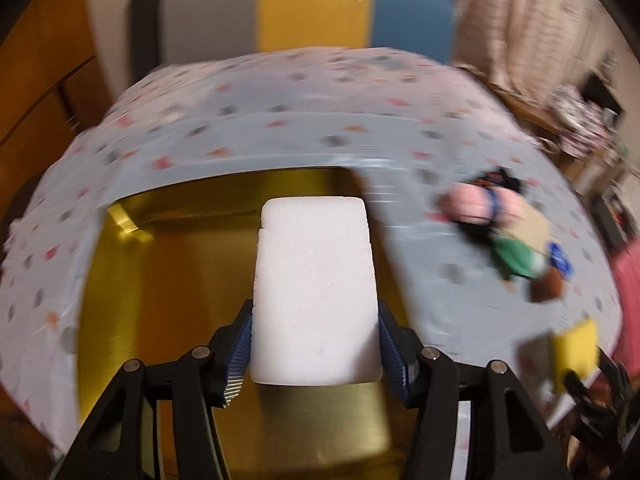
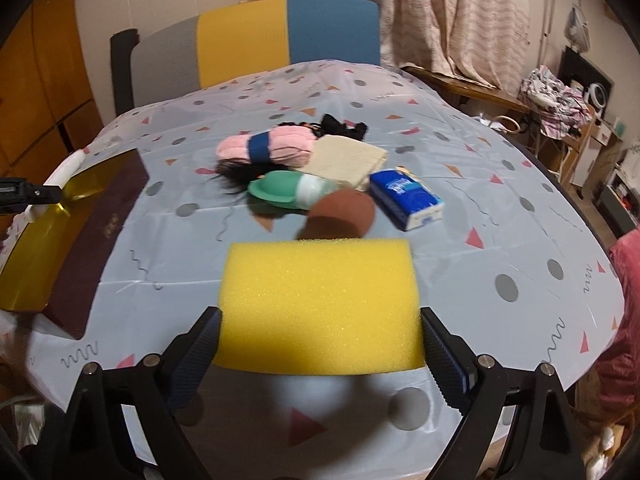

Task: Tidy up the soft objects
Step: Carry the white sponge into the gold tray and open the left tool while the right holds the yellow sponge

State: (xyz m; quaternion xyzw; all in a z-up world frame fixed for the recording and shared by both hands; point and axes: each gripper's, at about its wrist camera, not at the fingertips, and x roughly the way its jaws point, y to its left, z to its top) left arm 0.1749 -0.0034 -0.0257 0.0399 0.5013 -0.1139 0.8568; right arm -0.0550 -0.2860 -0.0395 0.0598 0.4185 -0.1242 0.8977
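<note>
My left gripper (image 1: 316, 344) is shut on a white foam block (image 1: 314, 292) and holds it above the gold inside of an open box (image 1: 168, 280). My right gripper (image 2: 320, 344) is shut on a yellow sponge (image 2: 320, 304) above the table near its front edge. The box (image 2: 36, 252) also shows in the right wrist view at the far left, with the left gripper (image 2: 24, 194) over it. A pile of soft things lies mid-table: a pink roll with a blue band (image 2: 266, 146), a green hat (image 2: 276, 192), a brown cap (image 2: 342, 214), a beige cloth (image 2: 346, 160).
A blue tissue pack (image 2: 406, 198) lies right of the pile. The table has a pale patterned cover (image 2: 500, 208). A grey, yellow and blue chair (image 2: 256, 40) stands behind it. Cluttered shelves (image 2: 568, 104) are at the right.
</note>
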